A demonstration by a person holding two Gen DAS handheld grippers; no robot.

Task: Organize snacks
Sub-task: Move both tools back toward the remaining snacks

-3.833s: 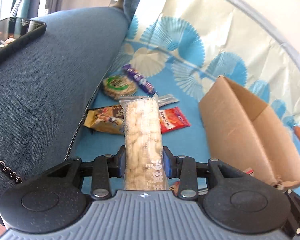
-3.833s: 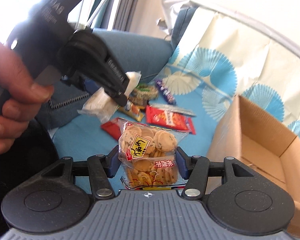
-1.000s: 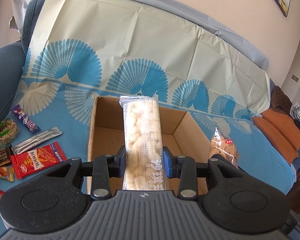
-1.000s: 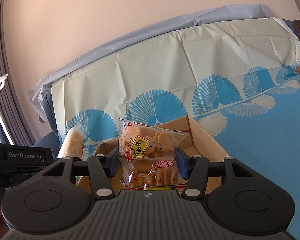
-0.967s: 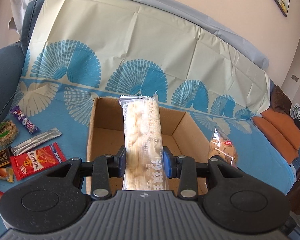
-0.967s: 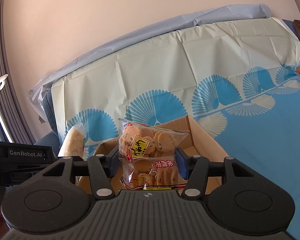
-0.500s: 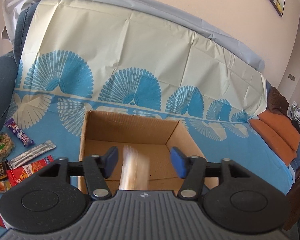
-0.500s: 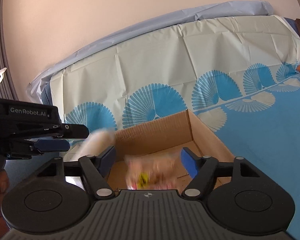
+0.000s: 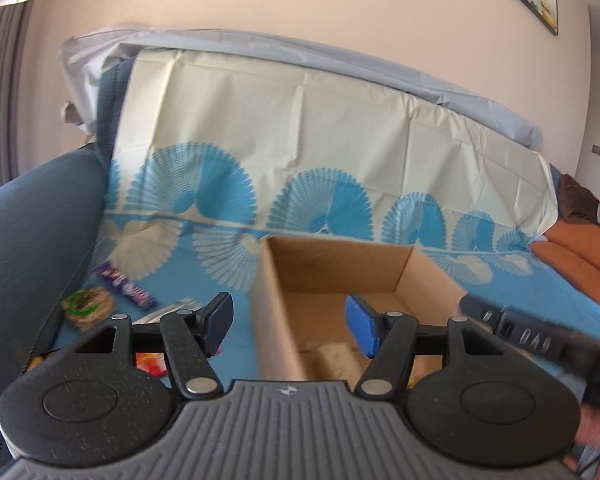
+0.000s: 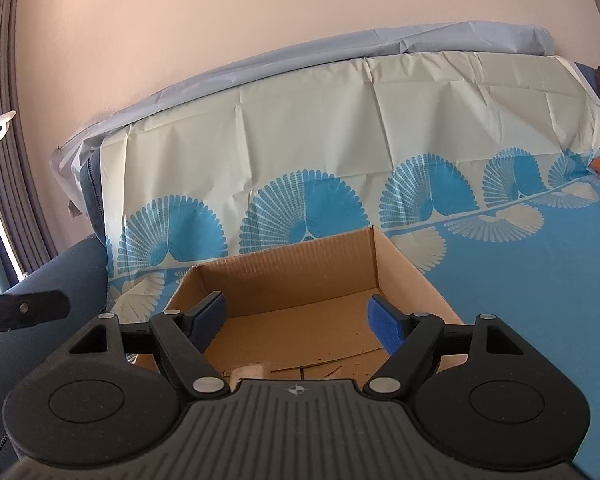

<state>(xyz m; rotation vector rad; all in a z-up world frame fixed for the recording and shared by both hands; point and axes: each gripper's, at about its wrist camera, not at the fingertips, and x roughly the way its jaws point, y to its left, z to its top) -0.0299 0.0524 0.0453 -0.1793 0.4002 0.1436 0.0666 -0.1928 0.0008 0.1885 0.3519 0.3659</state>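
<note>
A sofa (image 9: 40,240) fills both views, its seat and backrest draped with a cream and blue cloth (image 10: 340,128) printed with fan shapes. In the left wrist view the dark blue armrest takes up the left side of the frame, and orange cushions (image 9: 580,256) lie at the right edge.

An open cardboard box (image 10: 404,264) stands on the cloth. It sits in the lower middle of the right wrist view and just right of centre in the left wrist view. On its floor, close to the near wall, lies a pale wrapped snack bar (image 9: 332,354), partly hidden behind the gripper body.

The left gripper (image 9: 286,326) hangs over the box's left wall with its blue fingers (image 9: 358,330) released and nothing between them. The right gripper (image 10: 300,322) points into the box, its fingers (image 10: 386,328) likewise spread wide and empty; in the left wrist view it appears as a blurred dark bar at the lower right.

More snacks lie on the cloth in the lower left of the left wrist view: a purple wrapped bar (image 9: 126,288), a round green-labelled cake (image 9: 88,306), a silver sachet (image 9: 176,308), and a red packet (image 9: 152,362) showing beneath the gripper arm.
</note>
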